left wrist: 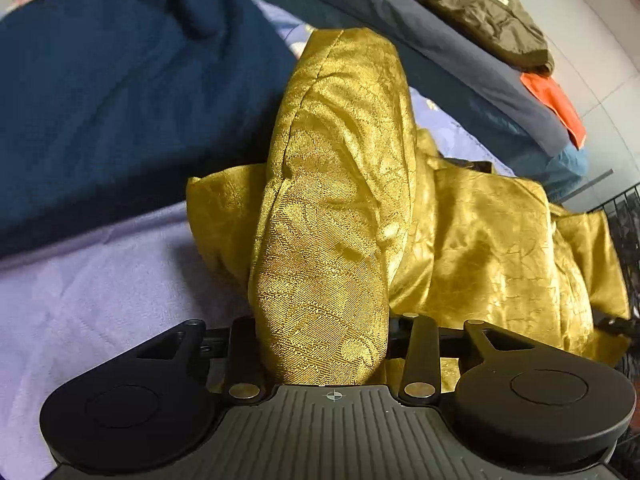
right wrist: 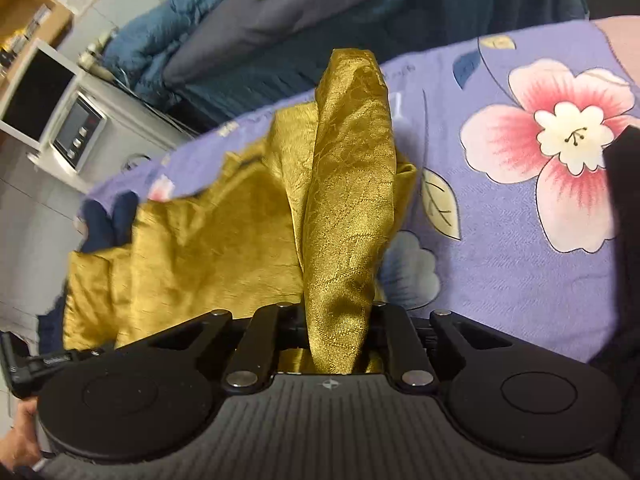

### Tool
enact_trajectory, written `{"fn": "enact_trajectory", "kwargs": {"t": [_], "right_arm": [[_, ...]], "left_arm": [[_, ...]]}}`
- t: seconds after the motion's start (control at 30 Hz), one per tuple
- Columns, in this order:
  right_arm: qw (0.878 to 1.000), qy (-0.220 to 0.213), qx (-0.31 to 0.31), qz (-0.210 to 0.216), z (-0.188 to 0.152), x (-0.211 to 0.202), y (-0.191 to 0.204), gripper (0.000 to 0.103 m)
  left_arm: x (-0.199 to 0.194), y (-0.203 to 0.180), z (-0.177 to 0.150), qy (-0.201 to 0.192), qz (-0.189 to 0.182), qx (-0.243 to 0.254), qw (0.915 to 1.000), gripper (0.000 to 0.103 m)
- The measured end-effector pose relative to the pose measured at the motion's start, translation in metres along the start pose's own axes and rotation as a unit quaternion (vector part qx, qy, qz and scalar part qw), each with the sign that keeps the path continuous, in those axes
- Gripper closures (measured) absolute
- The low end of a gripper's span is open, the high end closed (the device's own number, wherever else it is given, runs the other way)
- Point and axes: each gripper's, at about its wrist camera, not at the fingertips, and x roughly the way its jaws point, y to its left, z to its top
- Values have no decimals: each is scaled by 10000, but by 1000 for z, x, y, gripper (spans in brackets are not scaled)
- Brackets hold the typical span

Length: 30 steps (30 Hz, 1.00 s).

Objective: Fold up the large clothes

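A shiny gold patterned garment lies crumpled on a purple floral bedsheet. My left gripper is shut on a thick fold of it, which stands up over the fingers and hides them. In the right wrist view the same gold garment spreads to the left on the sheet. My right gripper is shut on another bunched fold that rises straight ahead and covers the fingertips.
A dark blue quilt lies at the left. An olive jacket and an orange cloth rest on a grey-blue bed behind. A microwave stands on a white cabinet at the left. A black wire basket is at the right.
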Motion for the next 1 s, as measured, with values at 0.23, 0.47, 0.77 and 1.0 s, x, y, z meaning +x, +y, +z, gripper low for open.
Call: {"fn": "enact_trajectory", "kwargs": {"t": [0.23,0.47,0.77,1.0], "right_arm": [[9980,-315,-542,46,10,-48,33,91],[9898,-610,-1279,-148,31,-111,65,93],[9715,-1663,-1281,-1101,43,-285,21,94],[9400,-2355,-457,-2425,-6,-441,-61,94]], "left_arm": [[-31,-54,14,-412,-65,762,9962,27],[-47,-144,34,-789,-782,1487,9826,27],[-25,-314,29,-628,-2298,2436,9401,28],[-16,-452,-16,-311,-3463,3236,8800,27]]}}
